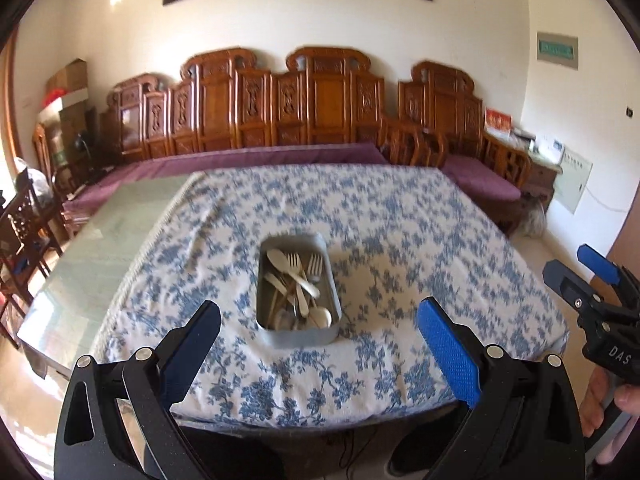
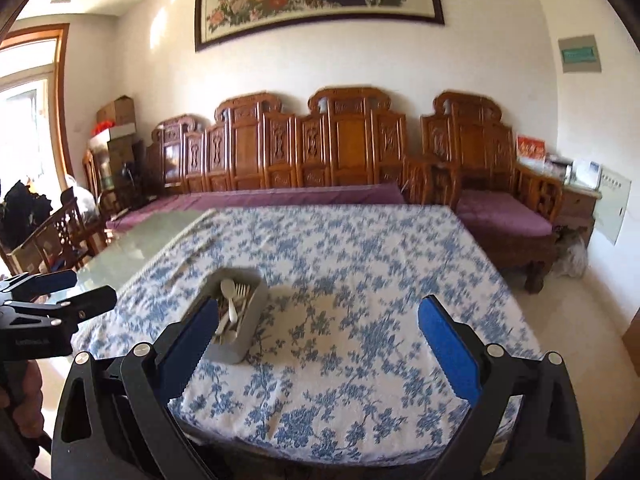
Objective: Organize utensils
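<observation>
White letters "DAS" on the right tongs' (image 1: 576, 276) black body

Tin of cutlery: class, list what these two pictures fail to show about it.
- Exact count of pieces in the tin: left wrist view, forks and spoons piled over each other.
- Tin's near left side: right wrist view, hidden behind a finger of the right claw.
- Material of the cutlery: both views, too blurred.
</observation>
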`<state>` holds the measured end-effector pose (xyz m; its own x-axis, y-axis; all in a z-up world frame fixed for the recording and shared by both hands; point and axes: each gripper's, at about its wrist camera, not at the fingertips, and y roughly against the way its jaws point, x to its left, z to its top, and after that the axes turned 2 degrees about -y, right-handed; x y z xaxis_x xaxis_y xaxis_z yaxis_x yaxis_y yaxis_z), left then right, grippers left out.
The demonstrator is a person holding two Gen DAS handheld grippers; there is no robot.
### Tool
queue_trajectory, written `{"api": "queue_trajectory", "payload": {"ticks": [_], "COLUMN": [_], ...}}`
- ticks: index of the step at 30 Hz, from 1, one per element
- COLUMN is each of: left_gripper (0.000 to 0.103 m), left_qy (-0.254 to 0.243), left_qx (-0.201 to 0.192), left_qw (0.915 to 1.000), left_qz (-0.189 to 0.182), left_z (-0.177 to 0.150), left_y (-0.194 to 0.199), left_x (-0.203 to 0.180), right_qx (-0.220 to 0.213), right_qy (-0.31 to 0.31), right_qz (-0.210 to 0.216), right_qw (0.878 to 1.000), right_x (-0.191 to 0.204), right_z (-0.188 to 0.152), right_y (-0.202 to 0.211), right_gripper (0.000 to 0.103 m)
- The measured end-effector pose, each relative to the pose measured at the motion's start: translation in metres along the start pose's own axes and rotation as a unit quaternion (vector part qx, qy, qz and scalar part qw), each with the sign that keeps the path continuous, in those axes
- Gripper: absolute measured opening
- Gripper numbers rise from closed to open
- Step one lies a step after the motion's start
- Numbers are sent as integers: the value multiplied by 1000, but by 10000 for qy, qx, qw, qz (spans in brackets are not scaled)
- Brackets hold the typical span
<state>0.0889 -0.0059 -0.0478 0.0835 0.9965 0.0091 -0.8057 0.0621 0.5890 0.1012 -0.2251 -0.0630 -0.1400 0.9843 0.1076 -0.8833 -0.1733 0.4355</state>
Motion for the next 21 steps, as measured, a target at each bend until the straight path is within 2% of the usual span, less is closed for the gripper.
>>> {"api": "queue_trajectory", "payload": {"ticks": [8, 13, 21], "left_gripper": [95, 95, 95], "left_qy": [6, 31, 49], "left_qx": [-392, -531, -543], "left_qw": [9991, 9984, 9983], "left_qz": [175, 215, 208], "left_z": [13, 15, 14], "left_y": [34, 44, 46], "left_x": [1, 1, 2], "right_qx": [-459, -535, -552], "right_qy": [70, 71, 36], "right_qz": [-31, -5, -7], "right_qw": [9989, 9985, 9985], "right_x": [5, 4, 4], "right_z": [19, 24, 25], "right_y": [38, 46, 47], "right_gripper": [100, 100, 100]}}
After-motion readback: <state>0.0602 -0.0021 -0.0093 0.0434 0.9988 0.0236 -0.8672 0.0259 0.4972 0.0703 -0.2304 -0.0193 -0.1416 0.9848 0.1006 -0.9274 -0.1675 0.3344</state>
